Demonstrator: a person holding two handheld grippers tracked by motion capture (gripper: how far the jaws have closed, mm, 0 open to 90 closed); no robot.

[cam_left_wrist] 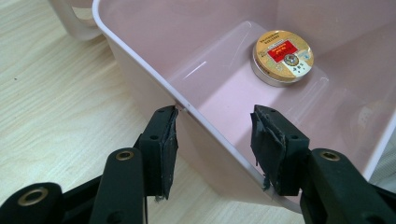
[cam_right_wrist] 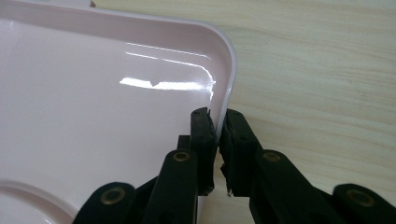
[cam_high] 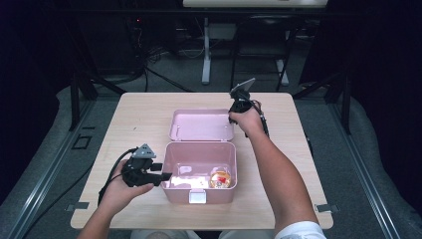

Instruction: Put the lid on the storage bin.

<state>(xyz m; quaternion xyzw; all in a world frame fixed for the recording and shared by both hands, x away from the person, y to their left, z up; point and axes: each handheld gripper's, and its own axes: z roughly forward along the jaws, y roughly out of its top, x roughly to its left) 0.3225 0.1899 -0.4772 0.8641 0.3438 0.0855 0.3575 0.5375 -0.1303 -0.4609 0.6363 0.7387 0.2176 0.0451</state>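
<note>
With the left tongs released astride the left wall of the pink box on the counter, the right tongs clench its laid-back lid's rim, seemingly ready to swing it shut.

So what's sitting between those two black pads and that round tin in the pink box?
In the left gripper view, the box's side wall and bare pink floor lie between the left gripper and the tin.

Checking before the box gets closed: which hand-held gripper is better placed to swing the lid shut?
Probably the right hand-held gripper: its jaws already pinch the lid rim. The left hand-held gripper straddles the box wall, steadying it.
</note>
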